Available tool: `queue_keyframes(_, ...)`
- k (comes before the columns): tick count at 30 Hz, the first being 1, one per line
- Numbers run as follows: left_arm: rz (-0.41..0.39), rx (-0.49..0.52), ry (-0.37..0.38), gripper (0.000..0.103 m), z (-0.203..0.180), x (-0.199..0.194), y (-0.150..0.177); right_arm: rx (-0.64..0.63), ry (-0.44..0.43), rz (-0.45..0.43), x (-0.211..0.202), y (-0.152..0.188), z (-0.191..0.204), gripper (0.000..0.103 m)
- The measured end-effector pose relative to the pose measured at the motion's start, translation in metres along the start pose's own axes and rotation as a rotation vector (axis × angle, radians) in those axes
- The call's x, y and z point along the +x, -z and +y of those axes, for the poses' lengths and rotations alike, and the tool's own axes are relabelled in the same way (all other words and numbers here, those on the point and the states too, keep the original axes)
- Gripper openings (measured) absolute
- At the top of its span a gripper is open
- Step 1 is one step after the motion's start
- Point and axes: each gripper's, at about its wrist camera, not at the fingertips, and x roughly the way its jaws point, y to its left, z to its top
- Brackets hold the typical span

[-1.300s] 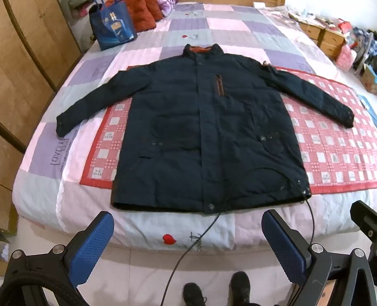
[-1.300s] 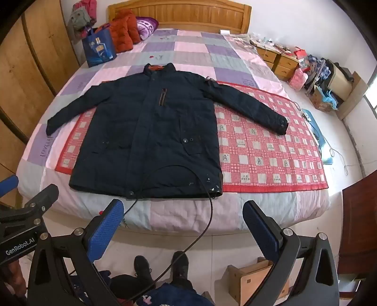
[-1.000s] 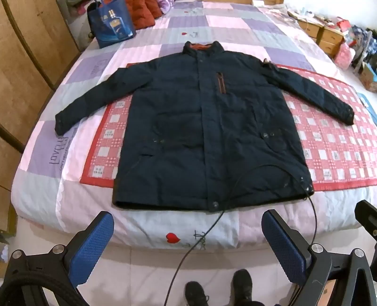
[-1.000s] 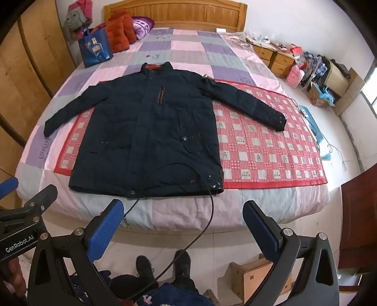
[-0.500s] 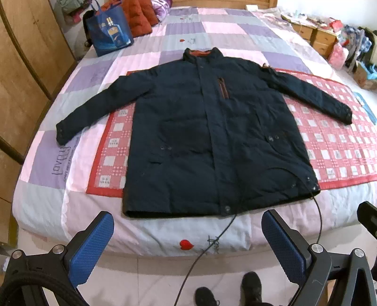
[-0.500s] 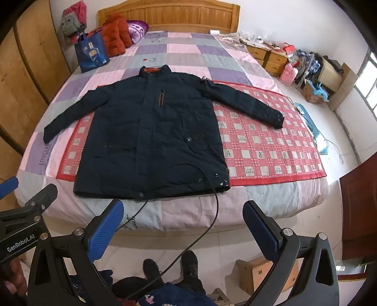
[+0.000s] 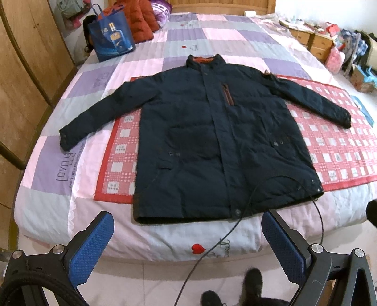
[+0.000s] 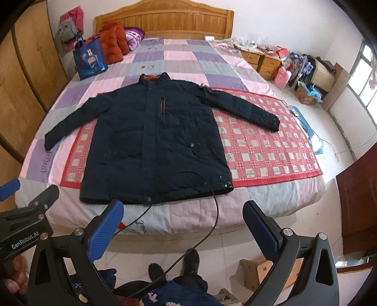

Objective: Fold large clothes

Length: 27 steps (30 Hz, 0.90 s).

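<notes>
A dark navy jacket [image 7: 212, 141] with an orange-lined collar lies flat, front up, on a bed, both sleeves spread out; it also shows in the right wrist view [image 8: 155, 141]. It rests partly on a red checked mat [image 7: 337, 150]. My left gripper [image 7: 188, 237] is open and empty, held over the floor just short of the bed's near edge, below the jacket's hem. My right gripper [image 8: 181, 226] is open and empty, likewise short of the hem. A black cable [image 7: 238, 221] loops over the hem's right corner and hangs to the floor.
The patchwork bedspread [image 7: 59, 164] covers the bed. A blue bag [image 7: 110, 40] and red cushions [image 7: 139, 21] sit at the far left near the headboard. Wooden wardrobes [image 7: 21, 77] line the left. Cluttered nightstands [image 8: 261, 61] and boxes stand at the right. The person's feet [image 8: 174, 266] are below.
Both grippers have moved a little closer to the bed and tilted up, so the jacket looks slightly nearer. Both stay open. The jacket has not moved.
</notes>
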Motion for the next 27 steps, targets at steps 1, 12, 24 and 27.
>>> queue_keyframes(1,-0.003,-0.002,-0.001,0.103,0.001,-0.001,0.000,0.001,-0.001,-0.004,-0.002,-0.001,0.001,0.103)
queue_keyframes(12,-0.019,-0.048,-0.023,0.103,0.011,0.001,-0.007,0.003,-0.030,-0.027,0.003,-0.014,0.003,0.103)
queue_keyframes(24,0.031,-0.066,-0.043,0.103,-0.017,0.033,-0.037,0.017,-0.051,0.020,0.044,-0.042,-0.034,0.103)
queue_keyframes(27,0.056,-0.069,-0.054,0.103,-0.033,0.049,-0.052,0.011,-0.056,0.036,0.064,-0.057,-0.050,0.103)
